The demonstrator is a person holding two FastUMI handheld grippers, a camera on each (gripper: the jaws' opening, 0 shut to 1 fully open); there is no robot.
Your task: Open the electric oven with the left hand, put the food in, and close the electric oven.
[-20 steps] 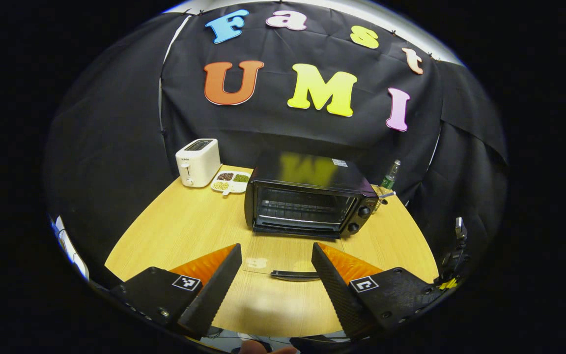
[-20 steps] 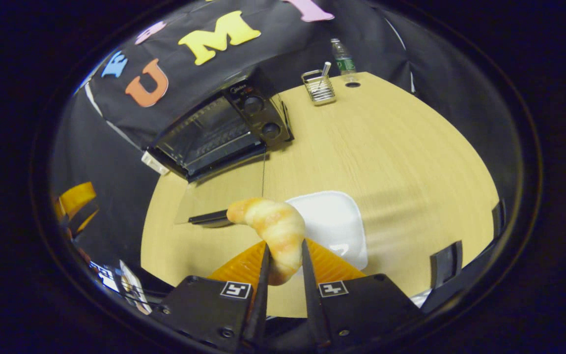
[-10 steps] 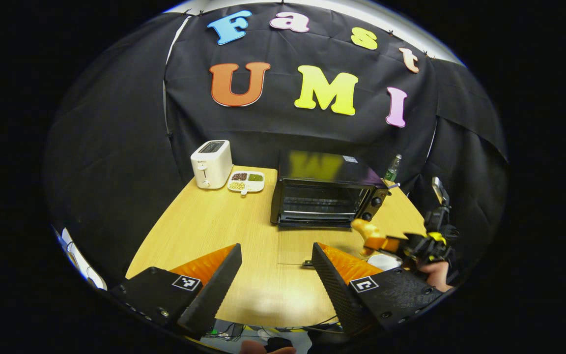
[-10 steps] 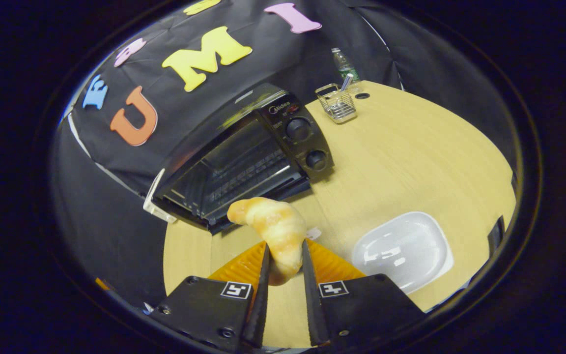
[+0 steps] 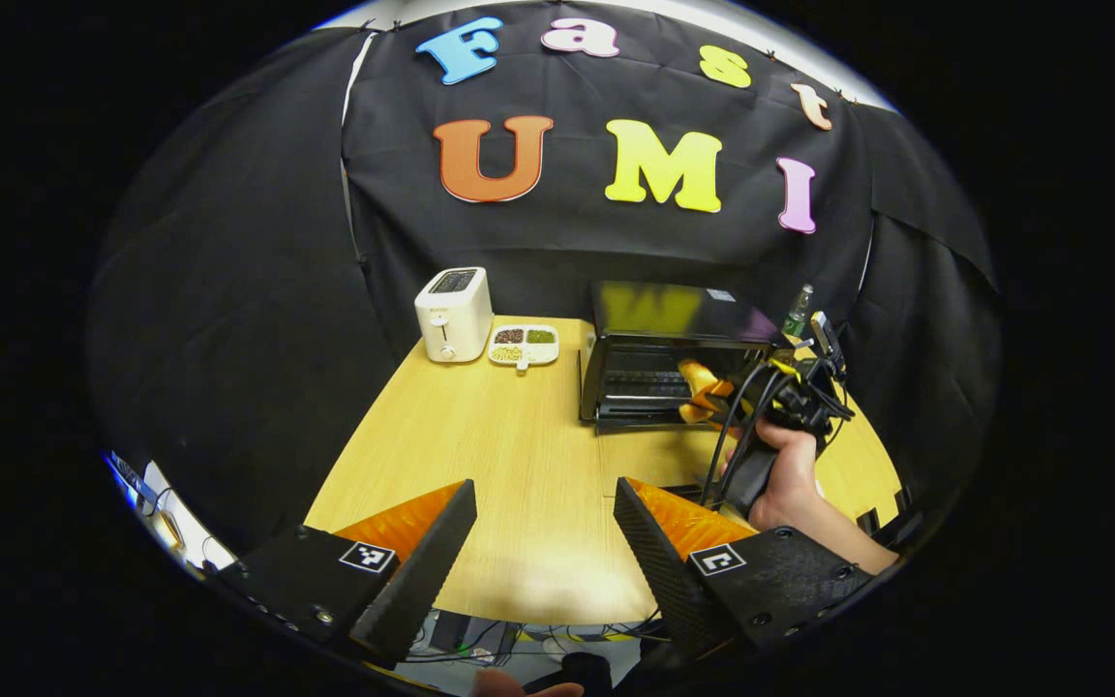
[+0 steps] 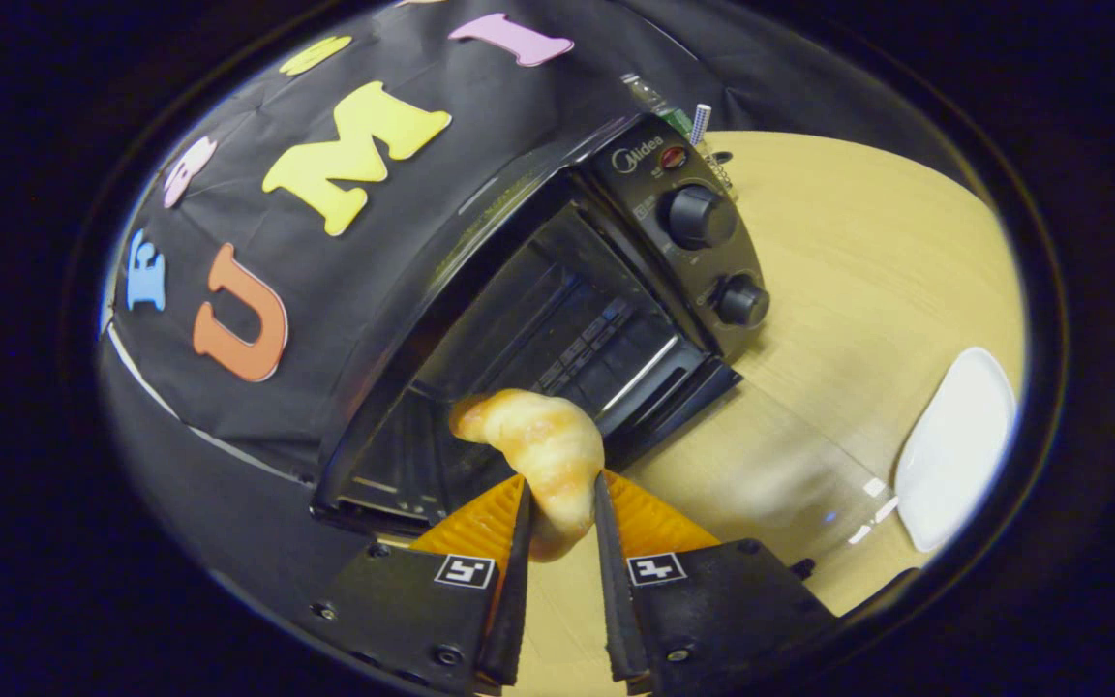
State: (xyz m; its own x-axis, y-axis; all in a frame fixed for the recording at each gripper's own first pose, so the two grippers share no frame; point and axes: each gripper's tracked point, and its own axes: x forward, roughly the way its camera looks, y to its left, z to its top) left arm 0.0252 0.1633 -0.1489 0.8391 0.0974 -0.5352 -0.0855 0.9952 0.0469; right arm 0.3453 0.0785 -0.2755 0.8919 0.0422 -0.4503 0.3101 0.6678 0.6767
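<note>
Golden croissant now at oven mouth | right gripper fingers clamp it | left gripper spread, empty

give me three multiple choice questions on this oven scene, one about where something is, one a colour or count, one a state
1. Where is the toaster?
A. on top of the oven
B. at the table's far edge, left of the oven in the left gripper view
C. on the white plate

2. How many round knobs are on the oven's front panel?
A. two
B. four
C. none

3. What is the right gripper doing?
A. open over the plate
B. shut on the croissant
C. gripping an oven knob

Answers:
1. B: the toaster stands beside the divided snack dish, left of the oven.
2. A: two knobs sit one above the other on the panel.
3. B: both fingers press the croissant at the oven's open front; the plate lies off to the side.
</note>
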